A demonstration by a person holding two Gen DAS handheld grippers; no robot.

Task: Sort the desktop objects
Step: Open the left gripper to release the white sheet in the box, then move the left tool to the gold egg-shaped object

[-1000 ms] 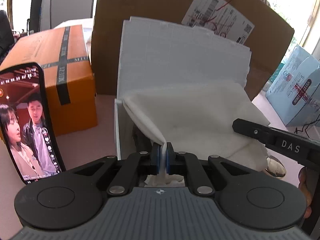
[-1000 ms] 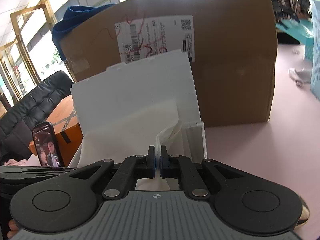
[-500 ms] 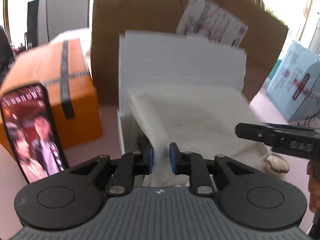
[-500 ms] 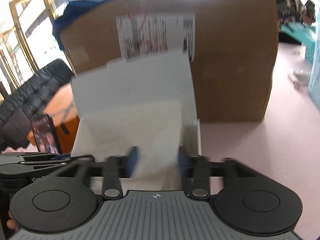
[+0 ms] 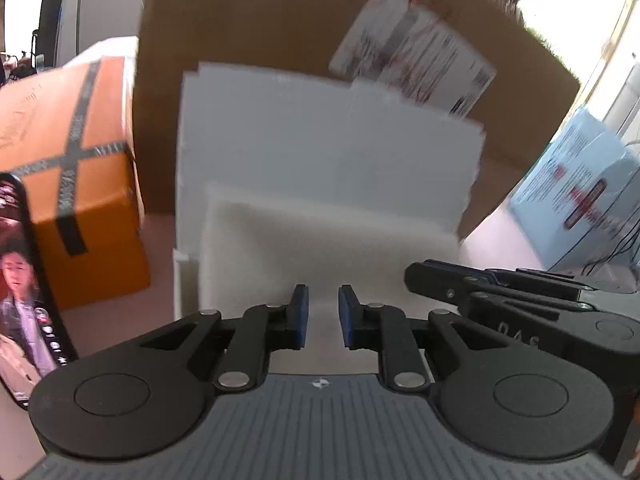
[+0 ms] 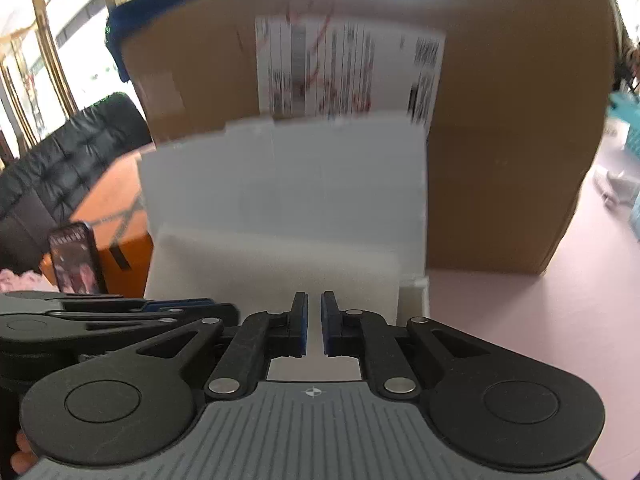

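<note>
White cloth (image 5: 320,240) lies flat in the open white box (image 5: 320,152), long axis running 9 to 3 o'clock, 12 o'clock of both tongs. Left tongs (image 5: 322,316) slightly parted, empty, over cloth. Right tongs (image 6: 314,322) narrowly parted, empty. Frames blurred.

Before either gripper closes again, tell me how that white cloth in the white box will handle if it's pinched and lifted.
The white cloth probably goes floppy: it lies slumped in the white box, so it would likely drape from a pinch. It looks thin and light. The left gripper and right gripper both stand open, gripping nothing.
</note>
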